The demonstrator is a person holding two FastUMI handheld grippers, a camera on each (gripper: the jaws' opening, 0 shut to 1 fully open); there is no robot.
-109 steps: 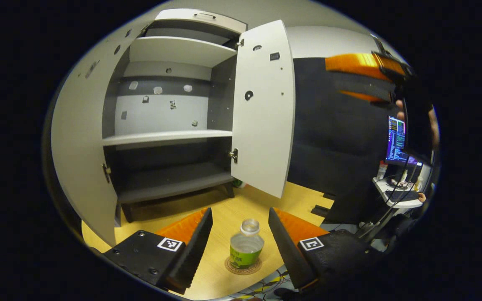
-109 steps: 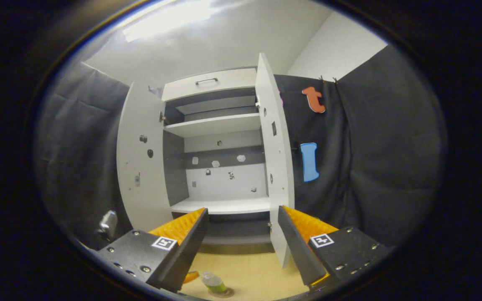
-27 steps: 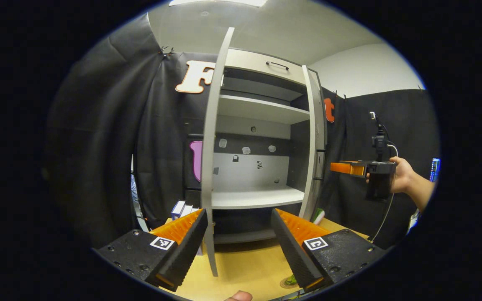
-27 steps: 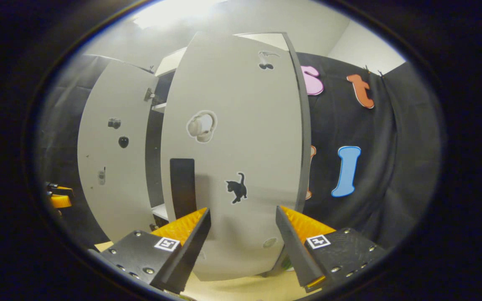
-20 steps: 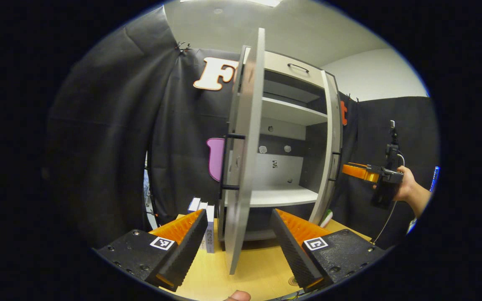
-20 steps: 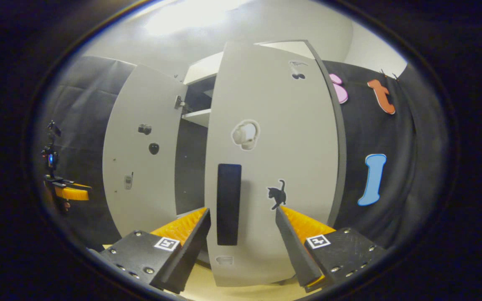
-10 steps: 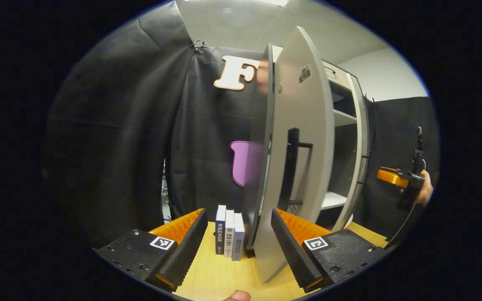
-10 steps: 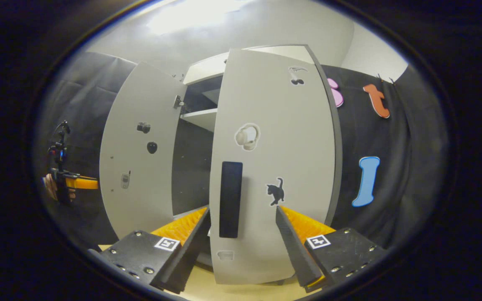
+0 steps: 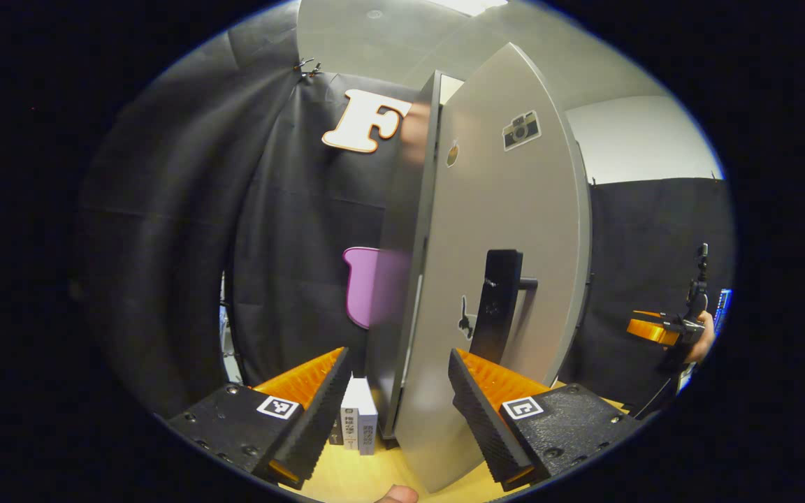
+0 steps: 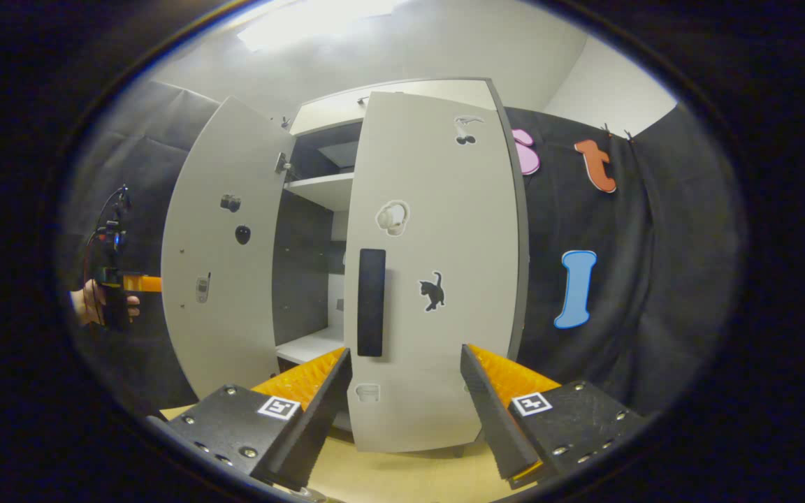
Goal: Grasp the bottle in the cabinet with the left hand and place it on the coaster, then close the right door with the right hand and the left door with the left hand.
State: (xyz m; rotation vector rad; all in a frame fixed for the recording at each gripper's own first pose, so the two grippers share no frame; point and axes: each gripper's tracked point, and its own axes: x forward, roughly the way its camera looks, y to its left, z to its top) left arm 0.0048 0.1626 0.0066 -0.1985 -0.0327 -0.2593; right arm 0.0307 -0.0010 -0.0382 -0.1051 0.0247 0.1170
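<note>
i read no brand; the spines of the books (image 9: 359,425) carry print too small to make out; stickers on the left door (image 9: 493,279): a camera (image 9: 521,129) and a small dark figure; the right door (image 10: 437,279) shows four: cherries, headphones, a cat (image 10: 432,290) and a pale one low down; both doors hang partly open over a yellow wooden table (image 10: 402,475), black cloth behind, pale ceiling above; my left gripper (image 9: 397,398) is spread wide astride the left door's edge; my right gripper (image 10: 406,398) is wide too, gripping nothing, before the right door; two dark handles, one per door.
</note>
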